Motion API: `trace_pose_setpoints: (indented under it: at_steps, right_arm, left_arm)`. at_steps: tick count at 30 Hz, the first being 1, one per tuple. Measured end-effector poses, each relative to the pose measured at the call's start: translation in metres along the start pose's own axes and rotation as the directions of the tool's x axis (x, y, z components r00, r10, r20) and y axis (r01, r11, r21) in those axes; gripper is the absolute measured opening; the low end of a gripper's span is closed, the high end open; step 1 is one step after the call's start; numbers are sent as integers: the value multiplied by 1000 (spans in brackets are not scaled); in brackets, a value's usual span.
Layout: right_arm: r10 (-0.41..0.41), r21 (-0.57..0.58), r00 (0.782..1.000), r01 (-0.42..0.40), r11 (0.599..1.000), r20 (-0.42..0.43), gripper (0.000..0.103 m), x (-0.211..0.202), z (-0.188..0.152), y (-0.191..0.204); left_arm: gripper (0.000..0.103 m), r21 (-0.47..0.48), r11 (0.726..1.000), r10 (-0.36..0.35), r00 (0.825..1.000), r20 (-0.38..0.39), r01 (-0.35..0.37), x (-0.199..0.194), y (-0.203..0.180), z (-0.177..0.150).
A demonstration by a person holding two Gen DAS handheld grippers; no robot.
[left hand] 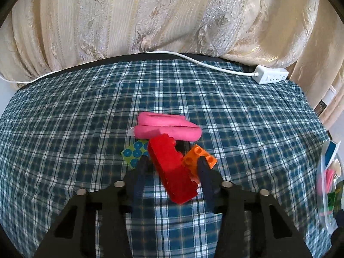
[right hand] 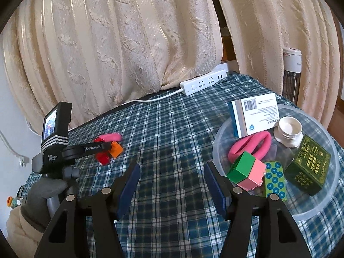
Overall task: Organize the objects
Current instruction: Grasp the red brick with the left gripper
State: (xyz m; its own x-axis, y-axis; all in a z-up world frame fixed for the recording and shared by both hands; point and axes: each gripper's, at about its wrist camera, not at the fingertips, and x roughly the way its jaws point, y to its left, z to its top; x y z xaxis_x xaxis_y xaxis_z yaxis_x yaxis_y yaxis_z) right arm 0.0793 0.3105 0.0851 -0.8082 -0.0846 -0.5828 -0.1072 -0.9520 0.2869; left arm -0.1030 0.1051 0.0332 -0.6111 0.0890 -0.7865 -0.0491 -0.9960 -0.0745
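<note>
In the left wrist view my left gripper (left hand: 173, 164) stands open around a translucent red brick (left hand: 172, 169) that lies tilted between the fingers; whether they touch it I cannot tell. An orange brick (left hand: 198, 155) leans by the right finger. A pink folded roll (left hand: 167, 129) and a green card with blue dots (left hand: 134, 153) lie just beyond. In the right wrist view my right gripper (right hand: 172, 172) is open and empty over the checked cloth, left of a clear plastic bowl (right hand: 217, 146). The left gripper (right hand: 94, 147) shows there too, over the red and orange bricks.
The bowl holds a pink ring (right hand: 251, 144), a green-and-pink block (right hand: 247, 171), a dotted card (right hand: 275, 180), a dark green box (right hand: 307, 167), a white cap (right hand: 288, 131) and a blue-white box (right hand: 253, 114). A white power strip (right hand: 203, 81) lies by the curtain.
</note>
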Motion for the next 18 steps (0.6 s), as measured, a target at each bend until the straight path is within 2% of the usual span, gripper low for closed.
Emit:
trace_pose_setpoints:
  at_steps: [1, 6, 18]
  right_arm:
    - [2, -1, 1000, -2, 1000, -4, 65, 1, 0, 1]
    - [17, -16, 1000, -17, 1000, -19, 65, 8, 0, 7]
    - [39, -32, 998, -40, 999, -51, 65, 22, 2, 22]
  left_arm:
    - [39, -1, 1000, -9, 1000, 1, 9, 0, 0, 0]
    - [31, 5, 1000, -20, 1000, 1, 20, -3, 3, -2]
    - [27, -3, 999, -41, 999, -30, 41, -5, 15, -11]
